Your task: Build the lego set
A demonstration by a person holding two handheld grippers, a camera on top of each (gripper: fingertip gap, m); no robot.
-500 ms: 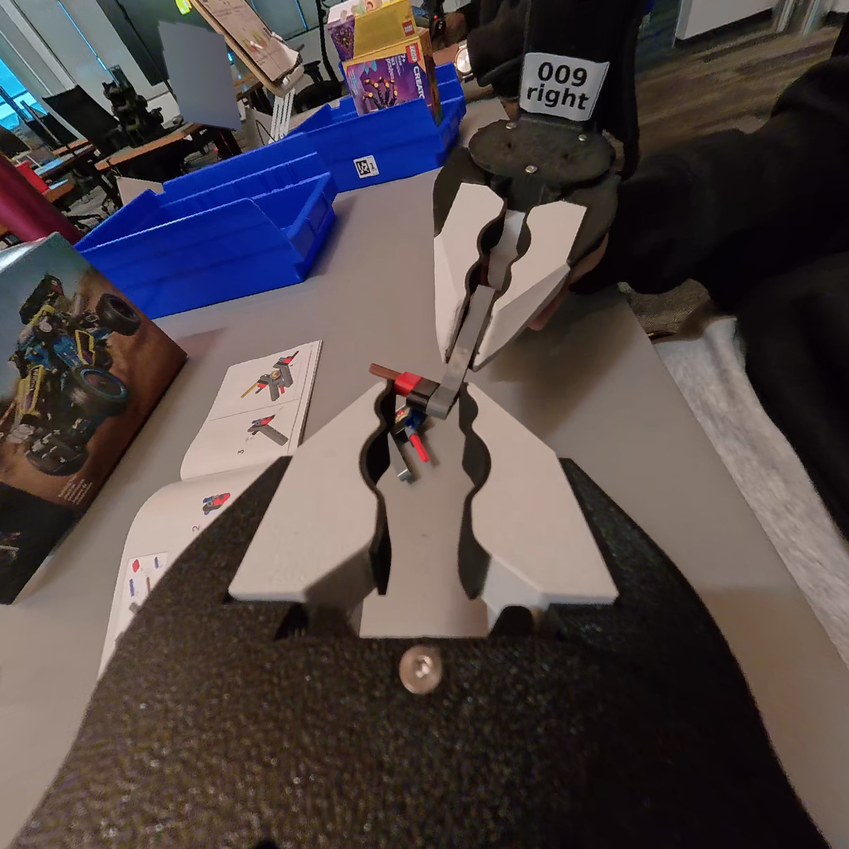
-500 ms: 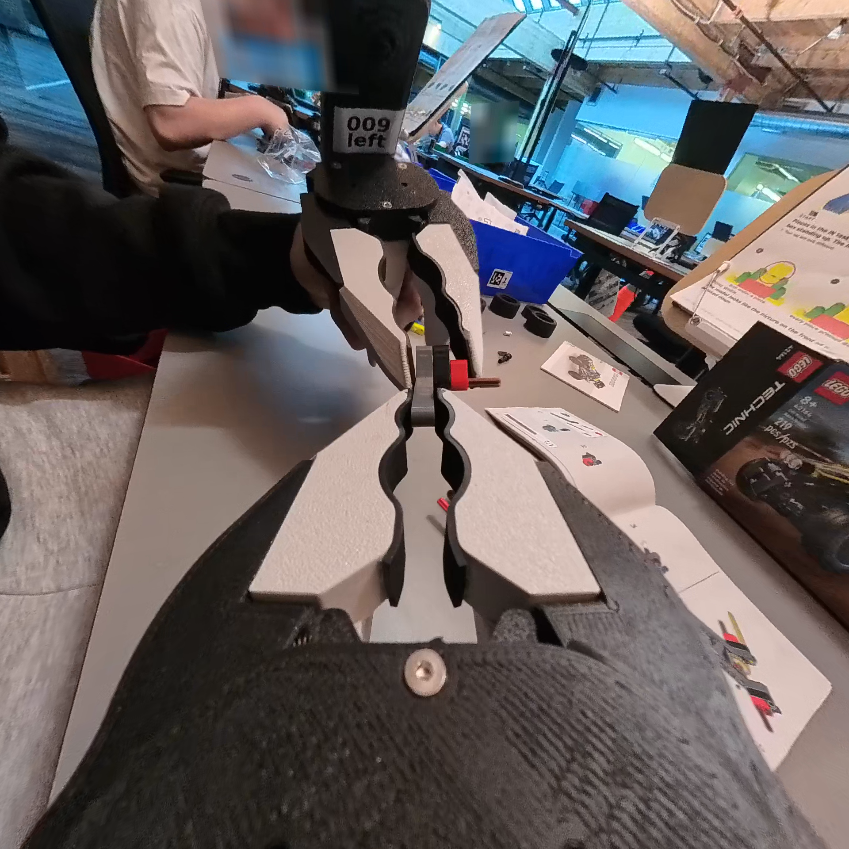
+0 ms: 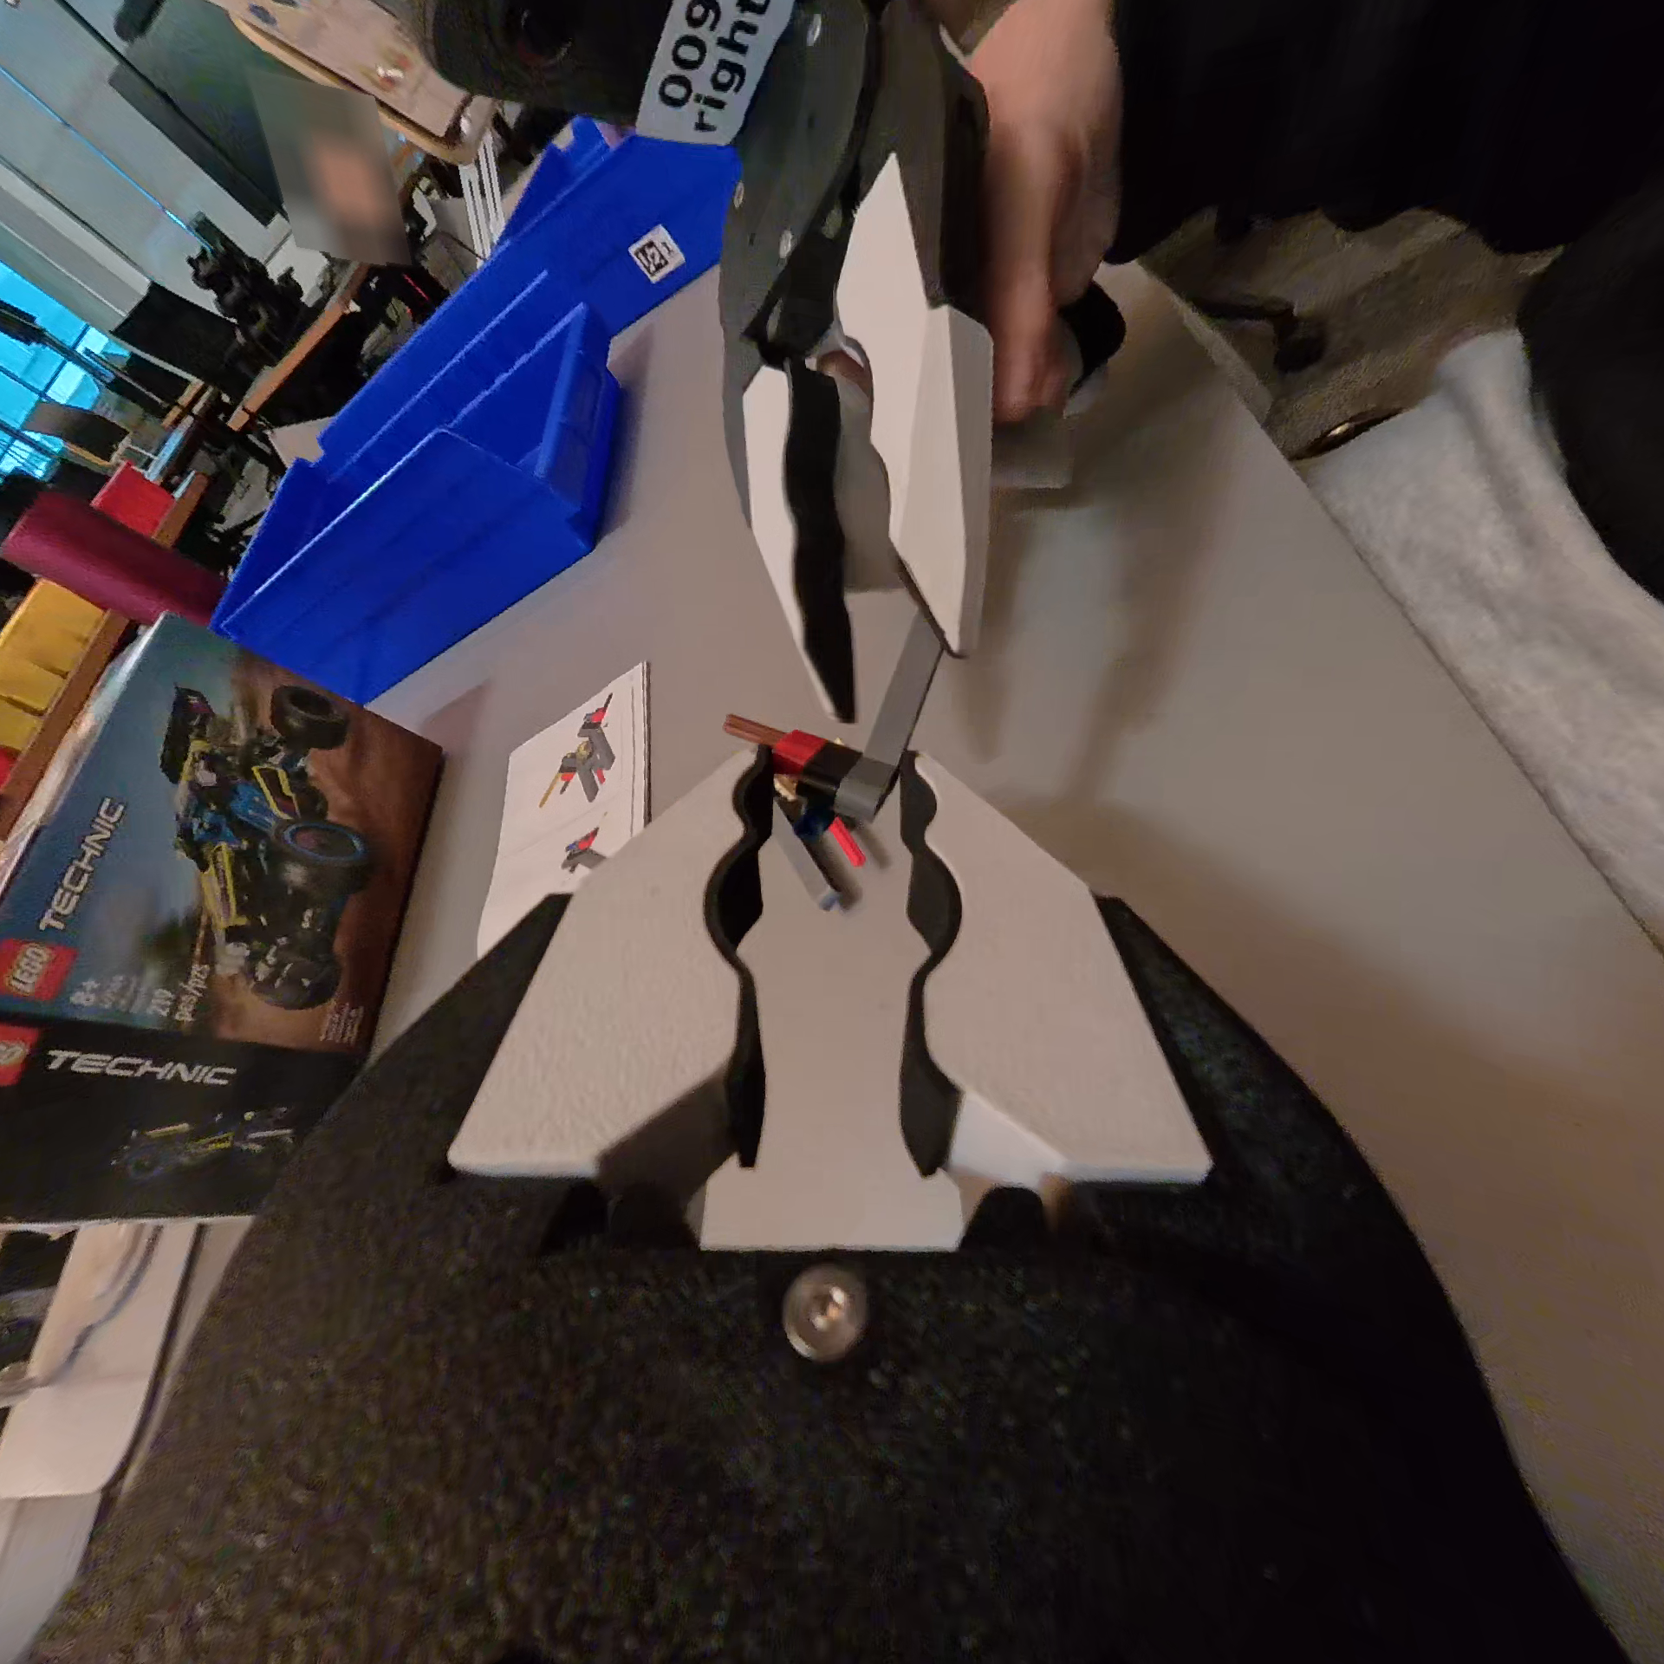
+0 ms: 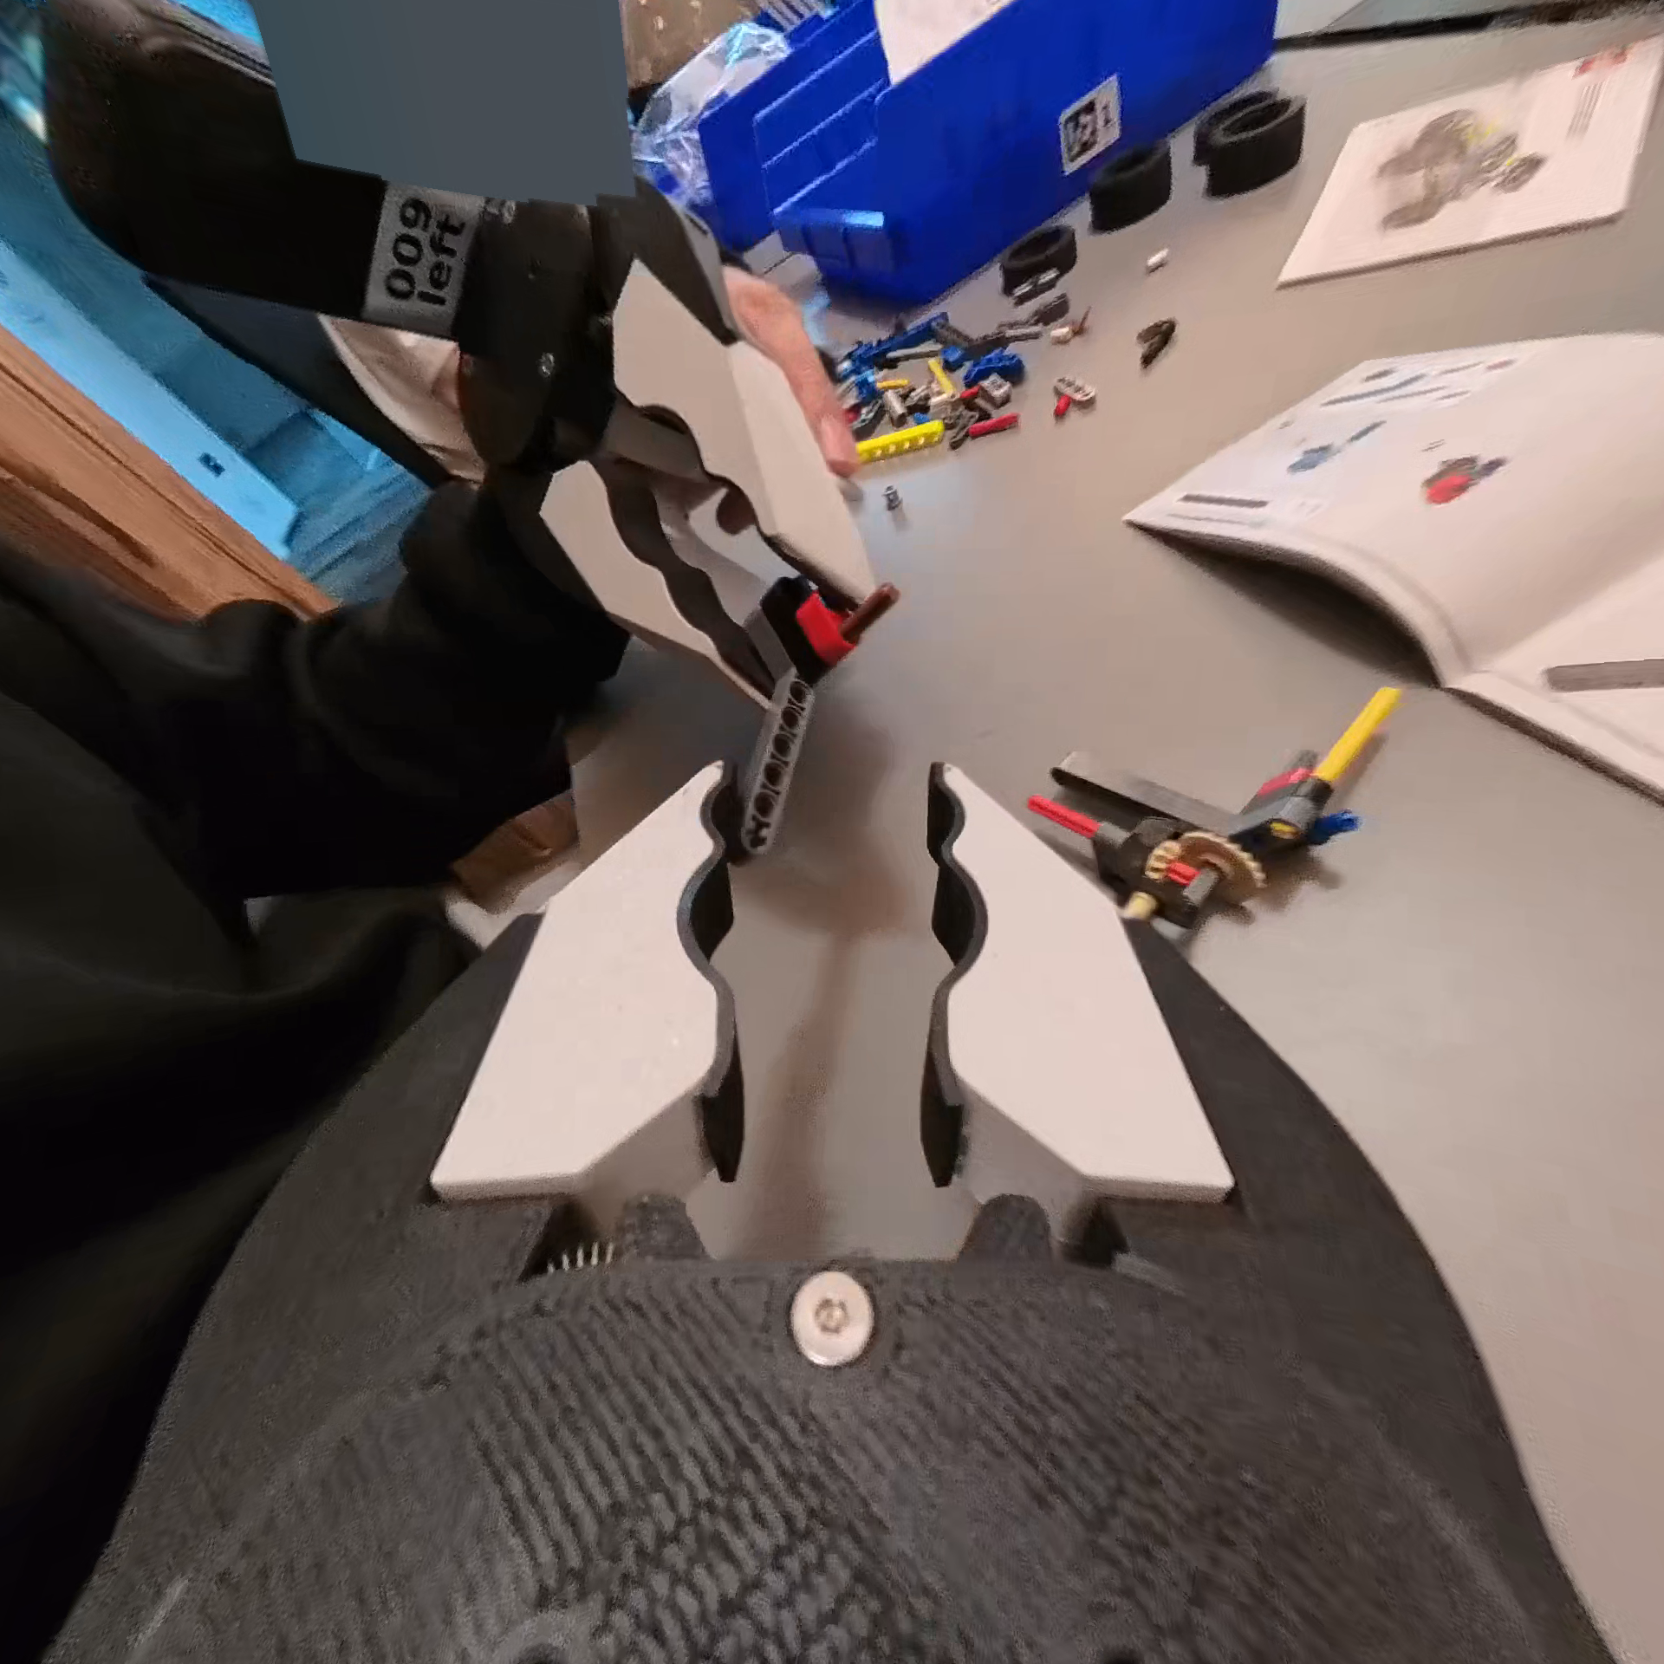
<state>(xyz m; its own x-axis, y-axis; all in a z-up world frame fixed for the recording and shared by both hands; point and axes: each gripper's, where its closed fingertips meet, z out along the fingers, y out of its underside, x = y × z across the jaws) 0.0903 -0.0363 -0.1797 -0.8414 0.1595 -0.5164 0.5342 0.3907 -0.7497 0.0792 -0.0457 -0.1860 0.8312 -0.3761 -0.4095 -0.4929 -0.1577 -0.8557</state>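
So we've got the left gripper [image 4: 815,630] clamped on a little lego assembly [image 3: 824,770]: a black and red block with a brown axle poking out one side and a long grey beam [image 4: 776,774] hanging off the other. It's held up off the tabletop [image 4: 1035,630], pinched right at the tips.

The right gripper [image 4: 828,792] has its jaws spread wide with nothing between them. The free end of the beam sits right against the inner edge of its left finger [image 4: 621,954], but we can't tell if it's actually touching. In the left wrist view the right gripper [image 3: 891,675] comes in from above with the beam running up into the gap between its fingers.

On the tabletop, off to the right of the right gripper, there's a second sub-build [image 4: 1198,837] lying flat: dark beam, tan gear, red axle, yellow axle, small blue bit at the end. The open manual [image 4: 1459,504] is just beyond it. Further back is a loose pile of parts [image 4: 936,387], a few black tires [image 4: 1130,185] and blue bins [image 4: 945,117], with a separate leaflet [image 4: 1477,171] beside the tires.

In the left wrist view the set box [image 3: 207,900] sits on the left near the bins [image 3: 432,531], and the manual [image 3: 585,774] peeks out between the box and the left gripper.
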